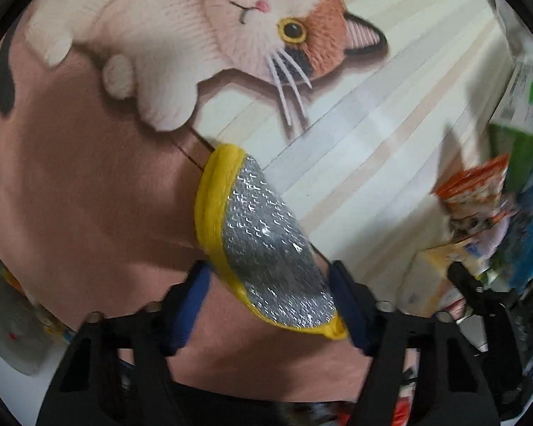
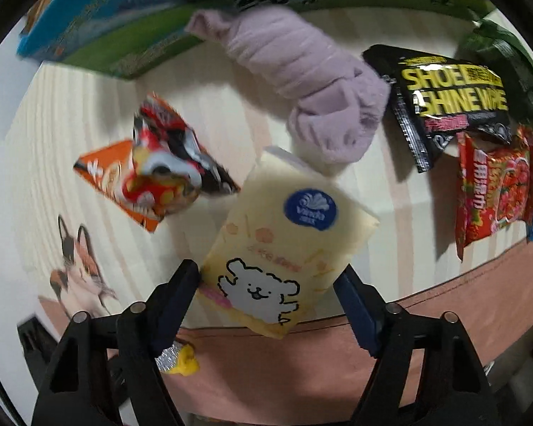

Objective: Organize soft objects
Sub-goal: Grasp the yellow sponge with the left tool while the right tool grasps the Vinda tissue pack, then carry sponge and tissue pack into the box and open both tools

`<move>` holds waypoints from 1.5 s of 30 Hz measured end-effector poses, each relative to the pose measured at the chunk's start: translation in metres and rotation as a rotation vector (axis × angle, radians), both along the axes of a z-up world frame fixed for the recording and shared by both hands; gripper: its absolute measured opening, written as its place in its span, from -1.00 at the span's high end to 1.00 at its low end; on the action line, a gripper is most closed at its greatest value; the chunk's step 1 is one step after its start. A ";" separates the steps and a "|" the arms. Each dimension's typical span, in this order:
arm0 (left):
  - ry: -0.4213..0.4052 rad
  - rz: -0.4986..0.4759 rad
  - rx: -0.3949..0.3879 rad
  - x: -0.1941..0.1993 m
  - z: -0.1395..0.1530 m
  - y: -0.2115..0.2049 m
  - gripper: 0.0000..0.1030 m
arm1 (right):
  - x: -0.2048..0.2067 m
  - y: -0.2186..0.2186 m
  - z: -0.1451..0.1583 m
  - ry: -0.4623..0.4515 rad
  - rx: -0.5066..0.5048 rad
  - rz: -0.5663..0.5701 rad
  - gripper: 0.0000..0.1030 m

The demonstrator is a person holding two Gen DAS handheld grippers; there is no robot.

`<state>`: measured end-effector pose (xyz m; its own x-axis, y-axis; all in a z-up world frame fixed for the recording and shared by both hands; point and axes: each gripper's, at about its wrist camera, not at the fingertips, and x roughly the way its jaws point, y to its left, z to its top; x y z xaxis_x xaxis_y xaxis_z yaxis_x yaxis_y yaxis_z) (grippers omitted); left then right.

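**Left wrist view: two tongs, two soft things, neither clamped yet**

Left wrist view has the left tongs (image 1: pixel 270 305) straddling a yellow-edged silver scrubber (image 1: pixel 266 245), which lies on the printed cat mat (image 1: pixel 89 184) covering the counter. Both pads look just beside it, so the tongs read as open around it, not gripping. In the right wrist view the right tongs (image 2: pixel 268 298) bracket the near end of a tissue pack (image 2: pixel 284 234); the left pad seems to touch its edge, the right one is apart.

Best bet for both: close square on the middle, gently, since these will squash and slip.

Readable stuff: "Vinda" on the tissue pack's blue badge, "SHOE SHINE WIPE" on the black sachet (image 2: pixel 451 103) far right. A purple plush (image 2: pixel 319 96) sits beyond; the green-and-blue carton (image 2: pixel 117 32) carries big Chinese lettering, too blurred to read.
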<state>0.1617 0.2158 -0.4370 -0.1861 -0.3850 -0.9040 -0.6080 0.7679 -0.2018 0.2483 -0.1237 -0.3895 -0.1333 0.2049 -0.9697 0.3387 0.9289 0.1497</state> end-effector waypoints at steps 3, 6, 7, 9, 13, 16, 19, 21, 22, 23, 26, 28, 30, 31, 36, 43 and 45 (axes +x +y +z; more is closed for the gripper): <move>-0.012 -0.160 0.077 0.004 0.002 -0.011 -0.06 | -0.007 0.011 -0.002 0.024 -0.013 0.131 -0.34; -0.042 -0.417 0.184 0.009 0.004 -0.034 -0.06 | -0.025 0.015 -0.003 0.070 -0.026 0.282 -0.32; -0.045 -0.506 0.225 0.011 0.003 -0.043 -0.09 | -0.031 0.016 -0.005 0.082 -0.035 0.337 -0.32; -0.075 -0.604 0.273 0.013 0.004 -0.055 -0.10 | -0.045 0.017 -0.005 0.086 -0.080 0.430 -0.33; -0.100 -0.640 0.298 0.021 0.003 -0.067 -0.06 | -0.052 0.010 0.000 0.049 -0.089 0.402 -0.42; -0.126 -0.604 0.265 0.023 0.002 -0.069 0.02 | -0.049 0.009 -0.002 0.023 -0.065 0.315 -0.44; -0.151 -0.593 0.270 0.022 0.004 -0.075 0.10 | -0.050 0.016 -0.015 0.036 -0.076 0.292 -0.35; -0.166 -0.595 0.264 0.017 0.000 -0.082 0.16 | -0.054 0.023 -0.020 0.030 -0.093 0.297 -0.27; -0.170 -0.597 0.259 0.013 0.004 -0.087 0.17 | -0.056 0.026 -0.020 0.016 -0.095 0.294 -0.27; -0.179 -0.598 0.259 0.010 0.006 -0.091 0.18 | -0.061 0.029 -0.018 0.007 -0.093 0.293 -0.26; -0.236 -0.595 0.229 0.002 0.030 -0.104 0.18 | -0.078 0.023 0.001 -0.024 -0.054 0.270 -0.26; -0.288 -0.584 0.176 0.002 0.055 -0.112 0.18 | -0.087 0.019 0.022 -0.055 -0.012 0.250 -0.26; -0.349 -0.574 0.111 0.007 0.085 -0.126 0.18 | -0.092 0.014 0.053 -0.104 0.034 0.231 -0.26; -0.377 -0.573 0.083 0.013 0.103 -0.135 0.18 | -0.092 0.010 0.068 -0.131 0.054 0.224 -0.26; -0.489 -0.610 -0.059 0.084 0.188 -0.195 0.18 | -0.056 -0.040 0.155 -0.270 0.111 0.205 -0.26; -0.541 -0.656 -0.048 0.225 0.209 -0.262 0.18 | 0.071 -0.100 0.192 -0.370 0.009 0.216 -0.26; -0.511 -0.649 -0.057 0.265 0.194 -0.278 0.18 | 0.104 -0.111 0.168 -0.351 0.003 0.210 -0.26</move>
<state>0.4266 -0.0627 -0.2431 0.0415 -0.3905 -0.9197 0.1297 0.9148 -0.3826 0.3519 -0.2351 -0.2215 0.1664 0.2117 -0.9631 0.0694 0.9717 0.2256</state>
